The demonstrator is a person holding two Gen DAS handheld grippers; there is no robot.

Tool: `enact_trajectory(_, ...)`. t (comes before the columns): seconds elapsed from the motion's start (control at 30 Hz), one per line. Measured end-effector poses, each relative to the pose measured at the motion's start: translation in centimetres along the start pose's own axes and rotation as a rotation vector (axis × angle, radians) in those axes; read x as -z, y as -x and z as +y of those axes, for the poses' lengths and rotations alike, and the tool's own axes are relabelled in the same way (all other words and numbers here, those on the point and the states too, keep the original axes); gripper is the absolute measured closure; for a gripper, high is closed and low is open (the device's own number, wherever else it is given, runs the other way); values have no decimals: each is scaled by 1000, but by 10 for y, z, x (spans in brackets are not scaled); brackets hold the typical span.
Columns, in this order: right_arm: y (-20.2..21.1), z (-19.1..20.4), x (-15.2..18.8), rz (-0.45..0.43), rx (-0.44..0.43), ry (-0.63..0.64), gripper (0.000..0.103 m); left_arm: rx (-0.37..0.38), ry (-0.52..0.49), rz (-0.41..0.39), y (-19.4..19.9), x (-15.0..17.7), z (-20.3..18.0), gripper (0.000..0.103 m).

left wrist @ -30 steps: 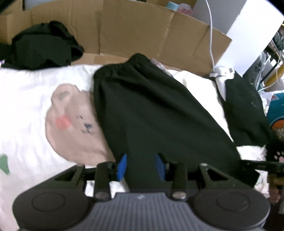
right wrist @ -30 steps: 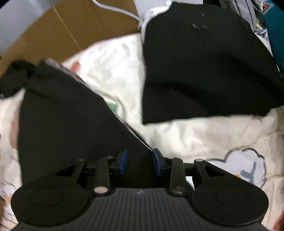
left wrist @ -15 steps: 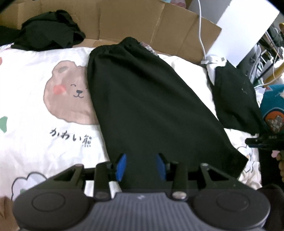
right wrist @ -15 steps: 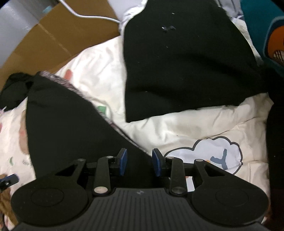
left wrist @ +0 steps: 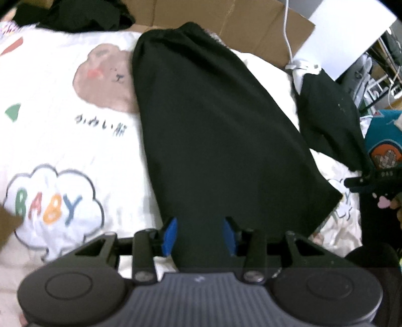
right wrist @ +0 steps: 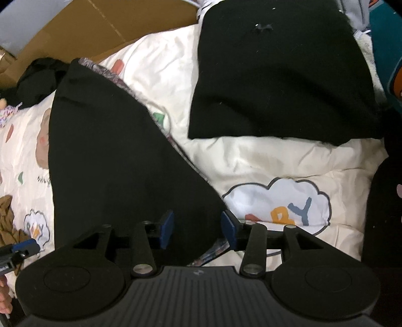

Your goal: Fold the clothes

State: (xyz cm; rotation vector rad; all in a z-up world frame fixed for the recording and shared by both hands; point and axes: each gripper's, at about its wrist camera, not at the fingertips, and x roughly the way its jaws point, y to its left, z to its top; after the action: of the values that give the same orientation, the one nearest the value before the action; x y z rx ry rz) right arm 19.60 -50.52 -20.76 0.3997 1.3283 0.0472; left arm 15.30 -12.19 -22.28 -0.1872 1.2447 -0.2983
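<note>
Shorts (left wrist: 216, 130) are spread flat on the cartoon bedsheet (left wrist: 62, 140), waistband at the far end, near the cardboard (left wrist: 226, 27). Left gripper (left wrist: 199, 235) and right gripper (right wrist: 197, 230) both hang part-open over the near hem; right jaws just widened, pads apparently off the cloth. Risk I see: pinching sheet along with hem, dragging everything crooked.

Black garment (left wrist: 213, 120): matt woven cloth, smooth, few creases; patterned lining showed along its edge in the right wrist view. Second black garment (right wrist: 281, 75), far right: thicker, slightly fuzzy cloth flecked with pale lint. Bed cover (right wrist: 263, 156): cream cotton-like cloth, soft sheen, wrinkled, printed with cartoons. Cardboard (left wrist: 226, 17) at far edge: brown, dull, creased. Left hand-held gripper (left wrist: 199, 235): matt black plastic, ribbed housing, blue pads, bright metal screws.
</note>
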Motion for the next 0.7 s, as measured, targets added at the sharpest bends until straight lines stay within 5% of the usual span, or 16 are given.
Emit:
enact_trajectory(0.27, -11, -5, 2, 29, 21, -22, 53, 38, 146, 30, -5, 25, 15, 61)
enact_trajectory(0.37, -16, -7, 4, 38, 21, -22, 48, 36, 146, 70, -11, 33, 17, 64)
enact_trajectory(0.43, -19, -8, 5, 40, 19, -23, 45, 22, 126, 86, -14, 39, 16, 78)
enact_trajectory(0.7, -27, -12, 5, 39, 20, -36, 45, 42, 115, 159, -39, 53, 12, 77)
